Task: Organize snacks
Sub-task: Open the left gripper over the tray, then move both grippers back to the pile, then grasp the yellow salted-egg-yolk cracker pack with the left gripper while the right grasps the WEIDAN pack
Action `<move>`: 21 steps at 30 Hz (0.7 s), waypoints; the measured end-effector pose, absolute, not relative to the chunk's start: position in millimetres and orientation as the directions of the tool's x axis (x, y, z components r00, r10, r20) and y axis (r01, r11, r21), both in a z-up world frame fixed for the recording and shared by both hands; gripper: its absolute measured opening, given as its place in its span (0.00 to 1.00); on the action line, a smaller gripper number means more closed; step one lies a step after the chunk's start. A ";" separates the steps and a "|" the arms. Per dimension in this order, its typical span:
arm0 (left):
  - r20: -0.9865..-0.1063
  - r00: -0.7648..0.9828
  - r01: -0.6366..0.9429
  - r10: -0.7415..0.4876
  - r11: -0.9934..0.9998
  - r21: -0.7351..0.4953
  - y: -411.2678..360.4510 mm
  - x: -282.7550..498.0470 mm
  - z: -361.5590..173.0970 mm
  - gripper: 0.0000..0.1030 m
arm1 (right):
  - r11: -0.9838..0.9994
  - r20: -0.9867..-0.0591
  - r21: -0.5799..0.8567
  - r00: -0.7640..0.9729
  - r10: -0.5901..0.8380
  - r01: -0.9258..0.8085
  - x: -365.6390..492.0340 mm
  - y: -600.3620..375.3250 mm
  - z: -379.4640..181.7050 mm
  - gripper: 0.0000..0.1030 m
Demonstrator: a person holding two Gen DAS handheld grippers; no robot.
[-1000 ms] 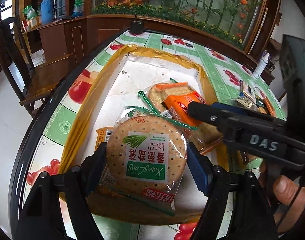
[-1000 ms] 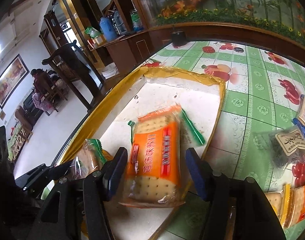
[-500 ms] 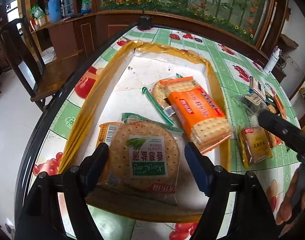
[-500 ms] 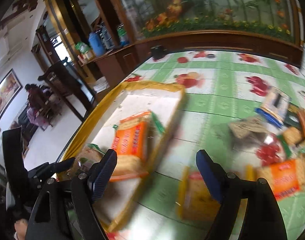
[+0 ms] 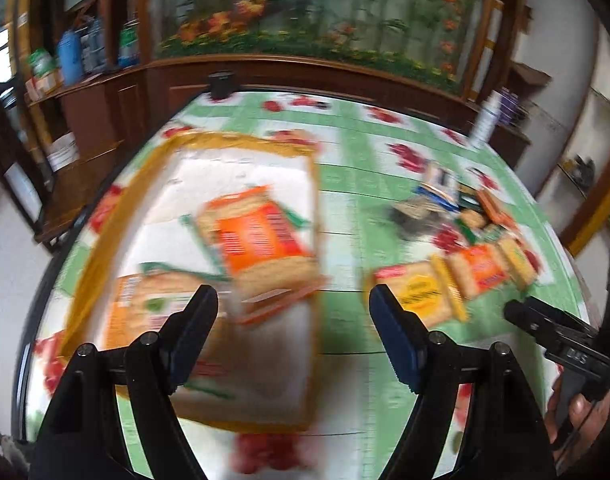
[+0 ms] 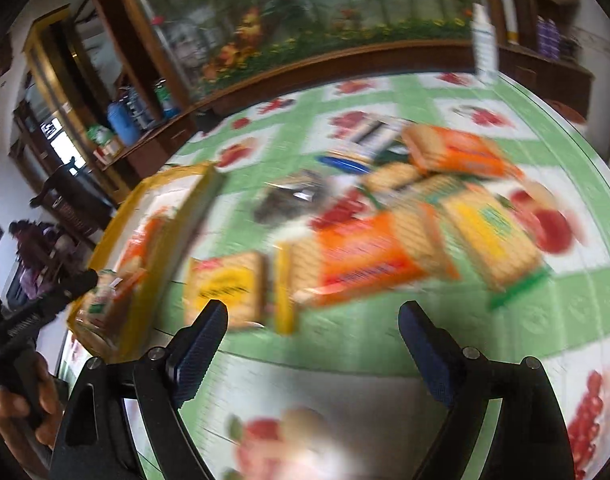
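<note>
Both views are motion-blurred. A yellow-rimmed tray (image 5: 117, 216) holds an orange cracker pack (image 5: 261, 244) and a round green-label cracker pack (image 5: 145, 312). My left gripper (image 5: 293, 320) is open and empty above the tray's near right edge. My right gripper (image 6: 313, 340) is open and empty above the tablecloth, just short of a pile of snack packs: a yellow pack (image 6: 225, 284), an orange pack (image 6: 365, 256) and a yellow-green pack (image 6: 489, 232). The tray (image 6: 177, 216) shows at the left of the right wrist view. The pile also shows in the left wrist view (image 5: 457, 276).
The round table has a green tablecloth (image 6: 385, 340) with fruit prints. A dark snack bag (image 6: 293, 196) and a blue-edged pack (image 6: 345, 162) lie behind the pile. A white bottle (image 6: 483, 44) stands at the far edge. A wooden cabinet and chair stand at the left.
Both grippers have swung right, away from the tray toward the snack pile. The left gripper has left the round cracker pack in the tray; the right gripper had released the orange pack earlier.
</note>
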State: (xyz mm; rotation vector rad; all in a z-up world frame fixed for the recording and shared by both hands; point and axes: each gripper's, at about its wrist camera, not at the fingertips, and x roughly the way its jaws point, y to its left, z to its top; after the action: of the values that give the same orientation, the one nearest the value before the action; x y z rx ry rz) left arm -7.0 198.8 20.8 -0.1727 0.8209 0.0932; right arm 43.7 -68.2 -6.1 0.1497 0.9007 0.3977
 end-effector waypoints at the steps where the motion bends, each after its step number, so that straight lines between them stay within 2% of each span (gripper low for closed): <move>1: -0.738 0.675 -0.113 -0.007 0.987 -0.112 188.5 -4.4 20.4 0.77 | 0.921 -0.735 0.292 0.556 0.389 -0.259 43.1 -76.8 -8.0 0.86; 5: -0.763 0.638 0.086 -0.107 0.994 -0.067 143.4 6.1 15.6 0.78 | 0.927 -0.737 0.293 0.563 0.374 -0.233 42.5 -99.7 -10.5 0.86; 9: -0.762 0.646 0.217 -0.051 0.969 0.119 101.1 11.4 11.7 0.78 | 0.931 -0.732 0.296 0.575 0.364 -0.213 42.1 -116.6 -9.2 0.86; 11: -0.768 0.639 0.251 -0.042 0.955 0.157 91.2 16.6 9.3 0.78 | 0.935 -0.733 0.290 0.580 0.354 -0.203 41.2 -123.6 -8.1 0.87; 18: -0.804 0.590 0.301 -0.077 0.945 0.130 88.2 42.1 -4.3 0.78 | 0.954 -0.740 0.254 0.603 0.297 -0.159 47.9 -143.2 -6.7 0.87; 21: -0.820 0.567 0.317 -0.082 0.940 0.125 89.6 47.4 -11.1 0.78 | 0.969 -0.747 0.194 0.617 0.247 -0.154 59.3 -148.4 -5.8 0.87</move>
State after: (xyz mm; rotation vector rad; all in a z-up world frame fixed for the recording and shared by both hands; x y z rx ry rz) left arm 47.4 89.6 -11.2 0.2715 0.9421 -0.2382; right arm 59.3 -148.4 -5.8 0.1144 0.8765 0.2313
